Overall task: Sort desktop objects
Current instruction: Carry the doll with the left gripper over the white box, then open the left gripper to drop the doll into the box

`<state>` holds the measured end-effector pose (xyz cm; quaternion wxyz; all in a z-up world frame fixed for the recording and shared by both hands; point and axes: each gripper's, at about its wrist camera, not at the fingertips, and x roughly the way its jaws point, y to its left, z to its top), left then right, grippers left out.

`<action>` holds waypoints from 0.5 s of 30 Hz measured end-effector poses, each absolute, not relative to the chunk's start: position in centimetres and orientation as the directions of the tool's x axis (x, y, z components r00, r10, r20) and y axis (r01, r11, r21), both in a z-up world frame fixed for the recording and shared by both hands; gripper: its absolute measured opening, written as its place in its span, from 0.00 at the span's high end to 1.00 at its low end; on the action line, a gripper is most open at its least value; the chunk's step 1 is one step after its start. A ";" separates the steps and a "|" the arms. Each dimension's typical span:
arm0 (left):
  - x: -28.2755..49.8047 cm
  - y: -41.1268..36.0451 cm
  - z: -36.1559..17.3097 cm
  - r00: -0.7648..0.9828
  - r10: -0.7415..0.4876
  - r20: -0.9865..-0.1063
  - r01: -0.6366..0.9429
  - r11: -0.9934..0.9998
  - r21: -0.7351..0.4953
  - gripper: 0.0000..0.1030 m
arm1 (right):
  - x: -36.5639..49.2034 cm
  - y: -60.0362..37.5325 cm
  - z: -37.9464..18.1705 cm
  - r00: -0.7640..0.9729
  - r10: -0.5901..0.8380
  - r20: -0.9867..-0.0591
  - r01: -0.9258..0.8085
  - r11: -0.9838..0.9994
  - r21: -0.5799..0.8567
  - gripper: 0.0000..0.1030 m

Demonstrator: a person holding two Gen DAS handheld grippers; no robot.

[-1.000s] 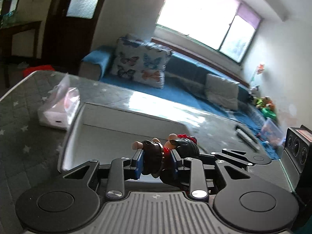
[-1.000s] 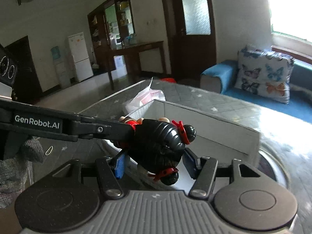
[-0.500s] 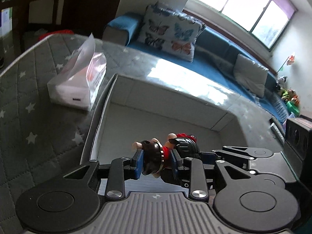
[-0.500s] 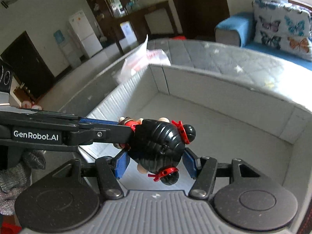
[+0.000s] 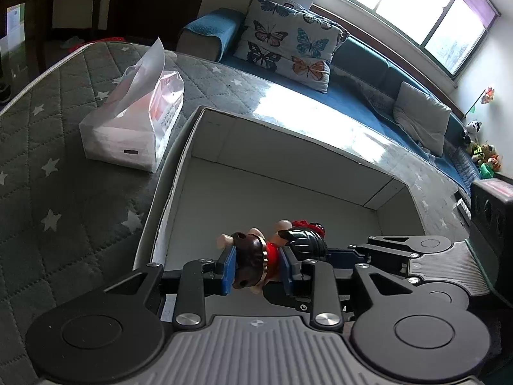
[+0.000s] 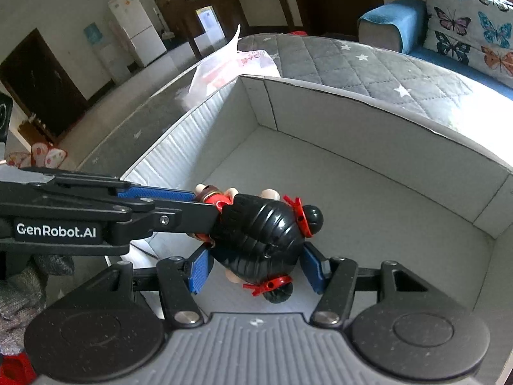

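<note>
A small doll [image 5: 256, 266] with black hair buns hangs lengthwise over the open white box [image 5: 288, 173], its body clamped in the left hand-held gripper [image 5: 258, 269] and its head between the right hand-held gripper's [image 6: 256, 264] blue pads, apparently touching.

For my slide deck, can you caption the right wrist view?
Both grippers, left and right, hold a black-haired doll over an open cardboard box.
</note>
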<state>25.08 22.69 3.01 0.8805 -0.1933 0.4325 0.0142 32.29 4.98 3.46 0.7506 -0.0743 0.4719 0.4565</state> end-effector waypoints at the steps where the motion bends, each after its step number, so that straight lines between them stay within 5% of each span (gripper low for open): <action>1: 25.0 22.7 3.1 0.629 -0.143 -0.764 -0.190 0.925 -0.330 0.69 | 32.3 5.1 3.4 0.136 0.611 -0.780 -0.756 0.573 0.317 0.41; 15: 22.0 21.9 5.4 0.685 -0.130 -0.717 -0.172 0.927 -0.333 0.68 | 29.4 1.6 6.0 0.272 0.652 -0.708 -0.721 0.625 0.299 0.32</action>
